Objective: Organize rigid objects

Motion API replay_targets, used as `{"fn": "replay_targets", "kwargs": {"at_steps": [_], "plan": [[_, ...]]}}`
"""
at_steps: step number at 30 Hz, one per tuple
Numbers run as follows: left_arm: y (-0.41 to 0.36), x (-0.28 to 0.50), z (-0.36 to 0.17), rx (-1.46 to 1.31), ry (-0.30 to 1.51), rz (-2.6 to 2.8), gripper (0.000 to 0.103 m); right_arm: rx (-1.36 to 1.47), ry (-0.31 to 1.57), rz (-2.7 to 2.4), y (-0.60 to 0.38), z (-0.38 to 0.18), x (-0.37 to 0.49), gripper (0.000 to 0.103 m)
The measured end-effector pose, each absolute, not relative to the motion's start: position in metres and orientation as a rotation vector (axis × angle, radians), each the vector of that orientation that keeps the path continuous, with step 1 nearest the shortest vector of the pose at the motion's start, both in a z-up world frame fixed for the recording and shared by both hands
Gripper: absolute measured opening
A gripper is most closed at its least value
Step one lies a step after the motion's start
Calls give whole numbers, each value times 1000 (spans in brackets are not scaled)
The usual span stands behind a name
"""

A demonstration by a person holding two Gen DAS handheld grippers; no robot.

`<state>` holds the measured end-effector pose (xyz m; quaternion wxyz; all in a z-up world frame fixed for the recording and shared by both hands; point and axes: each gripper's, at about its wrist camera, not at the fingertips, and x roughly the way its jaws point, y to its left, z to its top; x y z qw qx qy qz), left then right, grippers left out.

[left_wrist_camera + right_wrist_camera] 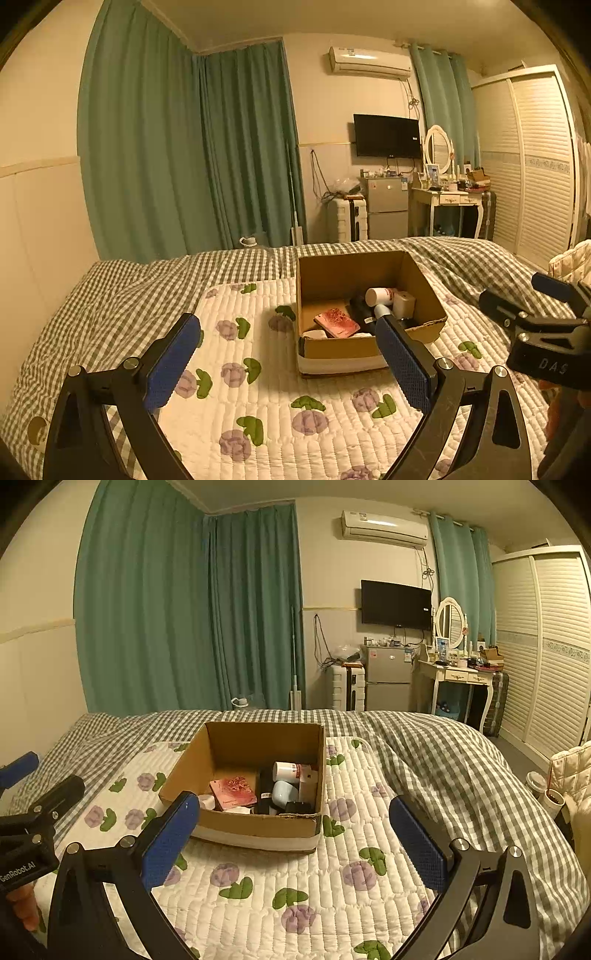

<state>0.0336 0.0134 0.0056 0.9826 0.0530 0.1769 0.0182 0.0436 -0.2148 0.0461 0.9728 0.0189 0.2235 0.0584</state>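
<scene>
Left wrist: the left claw (288, 347) hangs released over the quilt (258, 387), the box (332, 350) just ahead, holding a pink case (337, 323) and a white bottle (380, 296).

Right wrist: the right claw (293, 827) is released too. The bottle (286, 771) looks light, stiff and slippery; grip mid-body.

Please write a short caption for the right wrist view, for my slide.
Open right gripper hovering over the quilt, facing a cardboard box of small items.
</scene>
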Motion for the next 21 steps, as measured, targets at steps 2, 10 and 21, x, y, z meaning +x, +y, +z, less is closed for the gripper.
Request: {"fn": "replay_targets", "kwargs": {"at_steps": [2, 10, 21], "plan": [[14, 33, 5, 99, 358, 29, 98, 37, 452, 117, -214, 46, 43, 103], [12, 34, 5, 106, 366, 29, 98, 23, 442, 117, -211, 45, 43, 103], [11, 34, 4, 109, 379, 19, 98, 31, 441, 123, -210, 44, 43, 103]]}}
